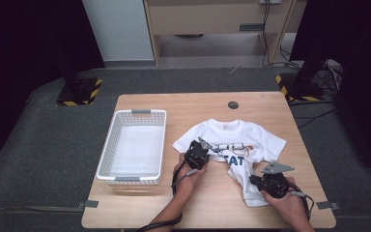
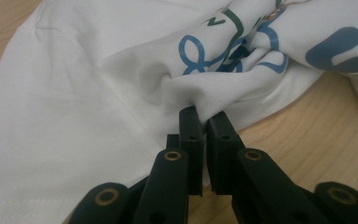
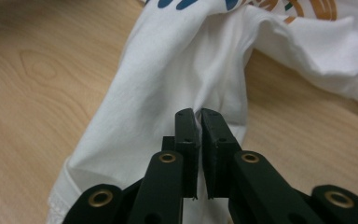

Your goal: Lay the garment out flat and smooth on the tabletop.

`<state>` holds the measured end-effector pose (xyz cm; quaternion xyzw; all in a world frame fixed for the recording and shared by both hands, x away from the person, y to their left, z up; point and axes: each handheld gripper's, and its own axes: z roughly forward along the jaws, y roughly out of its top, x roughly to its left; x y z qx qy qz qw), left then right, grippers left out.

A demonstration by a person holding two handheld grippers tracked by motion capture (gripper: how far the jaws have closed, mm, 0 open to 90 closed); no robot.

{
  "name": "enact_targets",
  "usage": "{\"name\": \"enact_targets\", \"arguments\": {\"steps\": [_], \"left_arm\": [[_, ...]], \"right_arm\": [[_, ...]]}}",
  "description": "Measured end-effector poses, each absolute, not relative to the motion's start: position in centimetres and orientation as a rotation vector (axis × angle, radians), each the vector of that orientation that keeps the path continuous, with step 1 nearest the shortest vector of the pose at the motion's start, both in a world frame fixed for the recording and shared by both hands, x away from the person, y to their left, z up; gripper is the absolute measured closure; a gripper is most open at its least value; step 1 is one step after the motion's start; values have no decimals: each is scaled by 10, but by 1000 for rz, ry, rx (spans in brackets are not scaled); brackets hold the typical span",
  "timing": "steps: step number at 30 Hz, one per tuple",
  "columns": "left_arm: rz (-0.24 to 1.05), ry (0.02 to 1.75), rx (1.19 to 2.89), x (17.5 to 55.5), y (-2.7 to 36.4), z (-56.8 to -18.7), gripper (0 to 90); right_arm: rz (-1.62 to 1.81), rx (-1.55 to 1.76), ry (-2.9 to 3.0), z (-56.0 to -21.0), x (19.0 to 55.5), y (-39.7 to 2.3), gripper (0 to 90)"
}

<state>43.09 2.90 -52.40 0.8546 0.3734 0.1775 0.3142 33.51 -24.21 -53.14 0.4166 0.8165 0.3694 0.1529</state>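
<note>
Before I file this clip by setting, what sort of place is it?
Probably a lab or recording studio, not a home: black stand bases with hazard stripes, loose cables on grey floor, and a wooden table holding a T-shirt and basket.

Soft matt cloth T-shirt [image 1: 236, 145] on smooth wooden table [image 1: 174, 101], plastic basket [image 1: 107, 150]

Left of the crumpled white printed T-shirt [image 1: 232, 145], the white slotted plastic basket [image 1: 107, 159] blocks passage; bare wooden tabletop [image 1: 270, 104] lies open beyond and before the shirt.
</note>
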Motion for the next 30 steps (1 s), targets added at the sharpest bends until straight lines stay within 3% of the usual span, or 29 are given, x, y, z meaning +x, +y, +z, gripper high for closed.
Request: {"name": "enact_targets", "arguments": {"steps": [11,12,15,17,23,30], "left_arm": [[561,1086,2264,460,47,-515,855],[576,1090,2254,459,46,-514,807],[626,1077,2191,448,41,-504,550],[625,1041,2162,435,37,-496,492],[452,912,2169,384,11,-501,490],[337,833,2174,367,-19,-520,463]], "right_arm": [[1120,1301,2249,-519,356,-267,865],[1110,1316,2252,-521,357,-268,837],[1110,1328,2219,-523,355,-268,693],[1119,1318,2195,-518,350,-270,679],[1111,1267,2198,-508,321,-276,641],[1124,1294,2165,-522,306,-280,543]]}}
